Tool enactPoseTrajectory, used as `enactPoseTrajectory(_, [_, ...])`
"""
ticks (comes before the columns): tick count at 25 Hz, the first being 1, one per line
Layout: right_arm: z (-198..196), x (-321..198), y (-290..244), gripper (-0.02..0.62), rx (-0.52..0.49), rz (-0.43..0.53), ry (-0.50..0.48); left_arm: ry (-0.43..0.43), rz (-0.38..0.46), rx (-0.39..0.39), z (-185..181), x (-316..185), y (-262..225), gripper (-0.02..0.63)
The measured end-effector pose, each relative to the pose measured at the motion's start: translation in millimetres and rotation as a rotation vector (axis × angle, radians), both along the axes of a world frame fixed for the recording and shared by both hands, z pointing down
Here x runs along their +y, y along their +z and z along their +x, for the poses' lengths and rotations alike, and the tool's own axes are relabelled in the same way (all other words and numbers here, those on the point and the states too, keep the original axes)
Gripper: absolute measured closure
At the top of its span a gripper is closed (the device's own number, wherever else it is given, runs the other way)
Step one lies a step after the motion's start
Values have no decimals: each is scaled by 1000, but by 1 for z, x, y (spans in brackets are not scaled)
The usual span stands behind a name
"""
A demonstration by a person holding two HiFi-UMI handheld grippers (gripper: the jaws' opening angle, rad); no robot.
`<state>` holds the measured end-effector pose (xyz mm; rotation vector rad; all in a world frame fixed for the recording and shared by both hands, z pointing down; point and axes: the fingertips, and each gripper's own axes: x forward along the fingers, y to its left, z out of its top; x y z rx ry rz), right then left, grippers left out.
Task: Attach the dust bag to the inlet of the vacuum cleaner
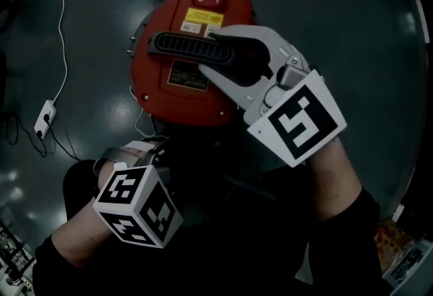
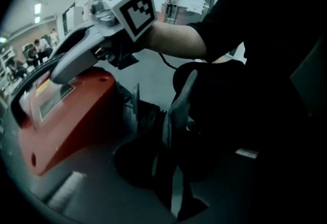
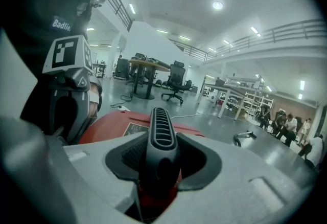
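Vacuum cleaner, one; handle, one; left tool, right tool: two.

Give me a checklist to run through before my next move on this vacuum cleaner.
1. The vacuum cleaner is steadied: ok, the right gripper is closed on its black handle.
2. The left gripper holds the grey fabric: cannot tell, its view is too dark.
3. The inlet is in sight: cannot tell, no view shows it plainly.
4. The white power strip is clear of the work: ok, it lies on the floor, apart from the vacuum cleaner.
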<state>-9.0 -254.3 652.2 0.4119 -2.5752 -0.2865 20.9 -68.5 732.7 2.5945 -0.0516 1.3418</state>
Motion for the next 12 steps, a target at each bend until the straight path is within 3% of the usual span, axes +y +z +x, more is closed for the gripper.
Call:
enactPoseTrajectory(3, [0,0,1,447,4,0,6,-126,-69,67,-9,-3,1,531])
enactPoseTrajectory(5, [-1,0,1,448,4,3,9,-165,-83,86,-10,-5,0,528])
enactPoseTrajectory(12, [-1,-1,0,448,-8,14,23,-81,-52,34,1,-8,0,518])
